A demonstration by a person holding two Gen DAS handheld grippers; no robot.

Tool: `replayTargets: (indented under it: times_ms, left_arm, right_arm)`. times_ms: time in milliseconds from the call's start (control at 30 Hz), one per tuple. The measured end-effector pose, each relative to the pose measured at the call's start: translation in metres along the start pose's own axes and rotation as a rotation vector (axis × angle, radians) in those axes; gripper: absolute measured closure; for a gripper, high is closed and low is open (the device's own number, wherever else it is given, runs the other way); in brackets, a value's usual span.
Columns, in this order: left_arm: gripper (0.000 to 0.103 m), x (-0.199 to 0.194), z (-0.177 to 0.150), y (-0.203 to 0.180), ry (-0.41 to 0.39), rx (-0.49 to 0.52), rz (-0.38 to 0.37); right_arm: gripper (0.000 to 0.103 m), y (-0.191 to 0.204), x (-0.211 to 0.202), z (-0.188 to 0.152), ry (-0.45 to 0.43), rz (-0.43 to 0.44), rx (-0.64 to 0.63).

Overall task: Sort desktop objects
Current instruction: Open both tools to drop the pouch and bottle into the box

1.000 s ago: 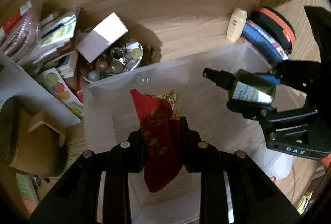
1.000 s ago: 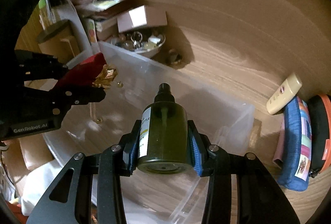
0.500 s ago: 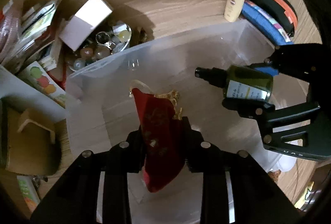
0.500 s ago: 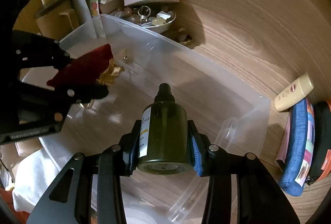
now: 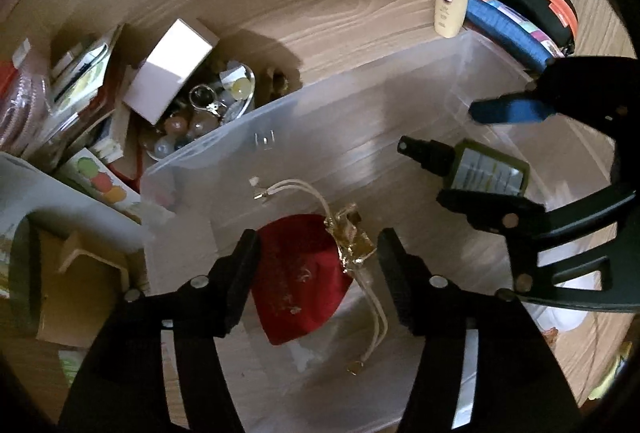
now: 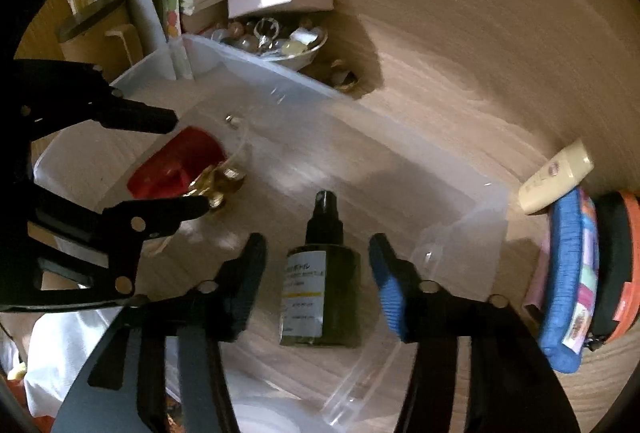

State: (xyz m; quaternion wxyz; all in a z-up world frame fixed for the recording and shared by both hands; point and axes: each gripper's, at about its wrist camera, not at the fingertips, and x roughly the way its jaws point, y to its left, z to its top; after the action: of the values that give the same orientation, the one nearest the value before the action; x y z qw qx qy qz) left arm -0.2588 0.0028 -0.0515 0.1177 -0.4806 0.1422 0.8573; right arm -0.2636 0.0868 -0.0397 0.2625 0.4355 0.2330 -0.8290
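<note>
Both drops look done. Clear bin (image 5: 360, 105) fills mid-frame. Left gripper (image 5: 316, 245) jaws are opening, red pouch (image 5: 296, 273) loose between them on the bin floor, long axis slanting toward the lower left. Right gripper (image 6: 318, 253) jaws are opening too, green spray bottle (image 6: 322, 293) lying free between, nozzle toward frame top. Next candidate, cream tube (image 6: 556, 175), sits right of the bin; right gripper is nearer.

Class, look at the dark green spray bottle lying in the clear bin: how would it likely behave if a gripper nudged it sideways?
The spray bottle lies on its side in the clear bin, and its body looks round, so it would probably roll. It looks rigid, so unlikely to flex. Its smooth surface may slip.
</note>
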Motion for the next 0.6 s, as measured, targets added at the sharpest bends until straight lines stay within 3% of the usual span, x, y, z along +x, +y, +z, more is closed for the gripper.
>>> replayTargets:
  times_ms: [133, 433, 500, 600]
  left_arm:
    - [0.035, -0.002, -0.002, 0.005, 0.005, -0.021, -0.006]
    - [0.025, -0.028, -0.007, 0.003, -0.035, -0.027, 0.021]
    - [0.017, -0.036, -0.010, 0.003, -0.049, -0.031, 0.033]
    - [0.012, -0.051, -0.014, 0.001, -0.072, -0.040, 0.062]
  right_arm:
    - [0.036, -0.003, -0.014, -0.002, -0.034, -0.015, 0.016]
    - [0.030, -0.008, -0.045, -0.008, -0.084, -0.047, 0.052]
    - [0.030, -0.008, -0.055, -0.012, -0.097, -0.048, 0.059]
    - [0.029, -0.007, -0.069, -0.017, -0.117, -0.053, 0.069]
